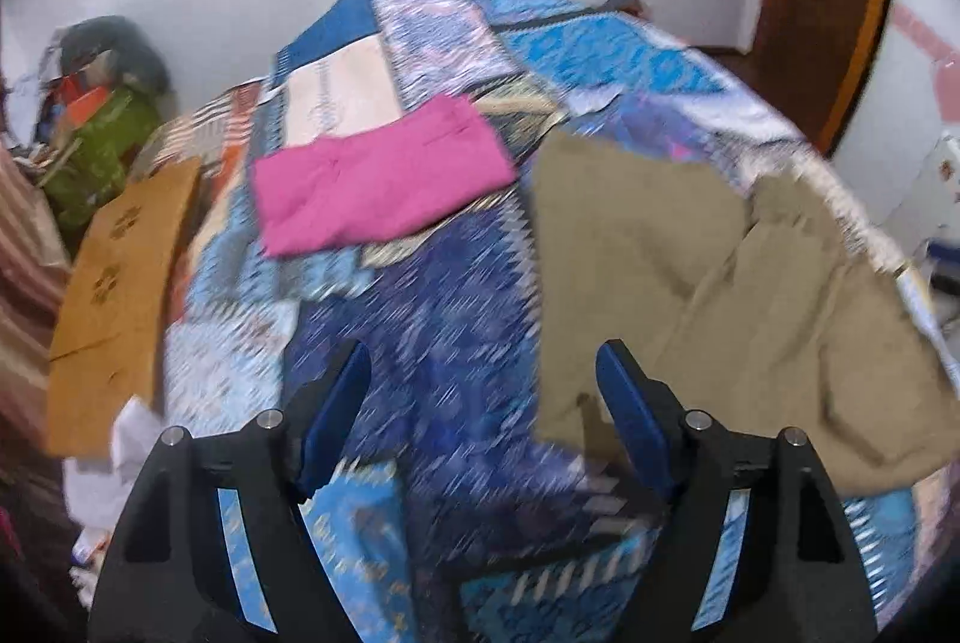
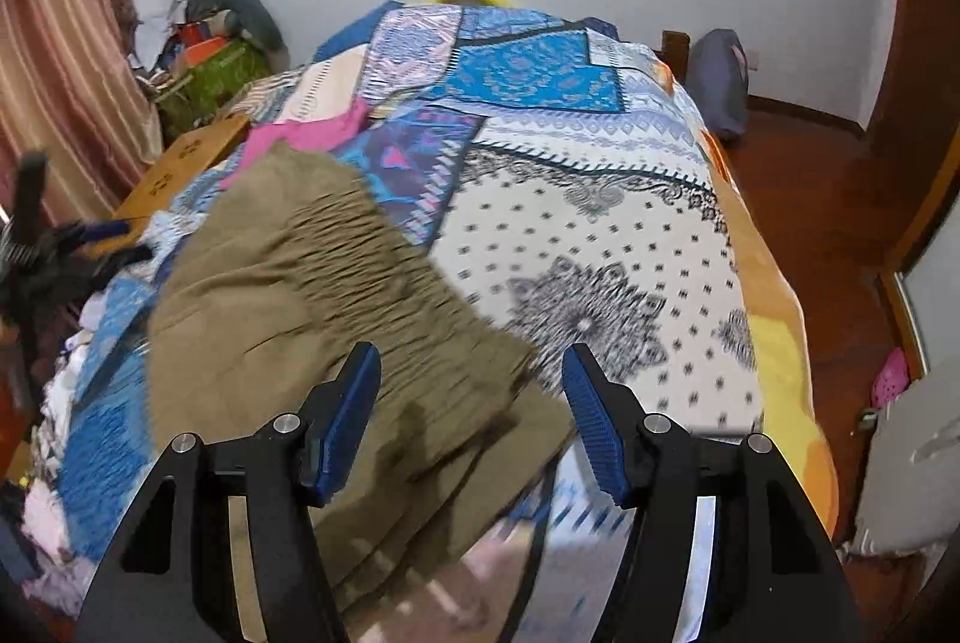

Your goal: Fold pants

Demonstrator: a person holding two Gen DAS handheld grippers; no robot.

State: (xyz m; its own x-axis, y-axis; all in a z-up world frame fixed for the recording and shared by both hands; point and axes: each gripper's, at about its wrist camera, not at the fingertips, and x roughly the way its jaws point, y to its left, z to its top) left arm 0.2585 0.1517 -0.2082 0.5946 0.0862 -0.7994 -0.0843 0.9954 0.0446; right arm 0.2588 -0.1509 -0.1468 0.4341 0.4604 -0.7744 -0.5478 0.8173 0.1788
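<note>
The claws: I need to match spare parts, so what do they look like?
Both alike: the left claw and right claw have black angular frames, silver round bolts, and two blue ribbed fingers. No cables, markings or sleeves show.

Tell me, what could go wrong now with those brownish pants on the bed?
1. Both grippers, left and right, are open and hold nothing; a careless grab at the olive pants might pinch the patchwork bedspread underneath too.
2. The pants lie bunched and creased, so folding them unsmoothed could lock in wrinkles.
3. In the left view they lie near the bed's edge, so a pull that way might slide them off.
</note>
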